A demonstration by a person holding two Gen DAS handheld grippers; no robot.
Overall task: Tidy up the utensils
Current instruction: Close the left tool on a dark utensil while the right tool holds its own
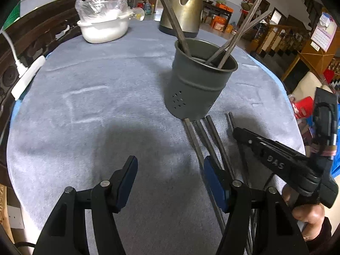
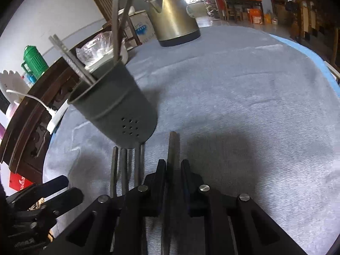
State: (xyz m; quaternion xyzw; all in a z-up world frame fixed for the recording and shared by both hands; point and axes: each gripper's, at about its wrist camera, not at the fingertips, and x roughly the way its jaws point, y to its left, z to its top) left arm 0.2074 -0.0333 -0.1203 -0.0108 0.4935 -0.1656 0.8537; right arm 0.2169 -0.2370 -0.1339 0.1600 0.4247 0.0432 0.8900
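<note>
A dark grey metal utensil holder (image 1: 199,78) stands on the blue-grey cloth and holds several metal chopsticks (image 1: 231,40). Several more chopsticks (image 1: 204,142) lie flat on the cloth in front of it. My left gripper (image 1: 170,176) is open and empty, just left of those chopsticks. My right gripper (image 2: 173,165) is shut on one chopstick (image 2: 173,146) that lies apart to the right of the others (image 2: 125,165), low over the cloth. The holder (image 2: 119,108) is ahead and to its left. The right gripper also shows in the left wrist view (image 1: 240,132).
A steel kettle (image 1: 182,8) and a white bowl covered with plastic film (image 1: 104,25) stand at the back of the table. A white power strip (image 1: 27,76) lies on the left edge. The cloth (image 2: 255,97) stretches right of the holder.
</note>
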